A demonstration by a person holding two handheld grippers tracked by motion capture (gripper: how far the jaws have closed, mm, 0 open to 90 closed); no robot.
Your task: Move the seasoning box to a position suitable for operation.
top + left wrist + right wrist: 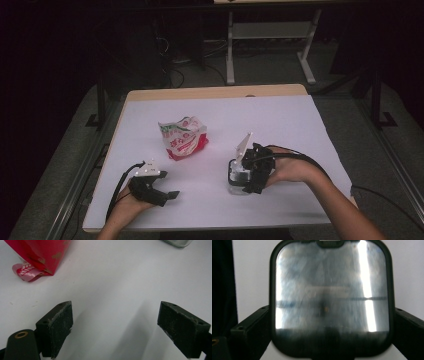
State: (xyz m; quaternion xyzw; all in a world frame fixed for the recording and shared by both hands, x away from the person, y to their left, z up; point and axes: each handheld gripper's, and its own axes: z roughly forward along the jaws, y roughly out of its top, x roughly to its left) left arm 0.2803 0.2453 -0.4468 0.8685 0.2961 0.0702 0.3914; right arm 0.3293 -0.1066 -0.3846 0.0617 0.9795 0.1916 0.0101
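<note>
Both of my right gripper (329,322) jaws straddled the lidded container (329,297) without squeezing; lifting then risked dropping it at six o'clock.

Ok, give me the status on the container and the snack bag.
Done: nothing visibly. The snack bag sits crumpled mid-table, apart from the container. In hand: the right gripper has its jaws on either side of the black-rimmed container; whether they press on it is unclear. The left gripper lies open and empty. Left: probably bringing bag and container together.
</note>
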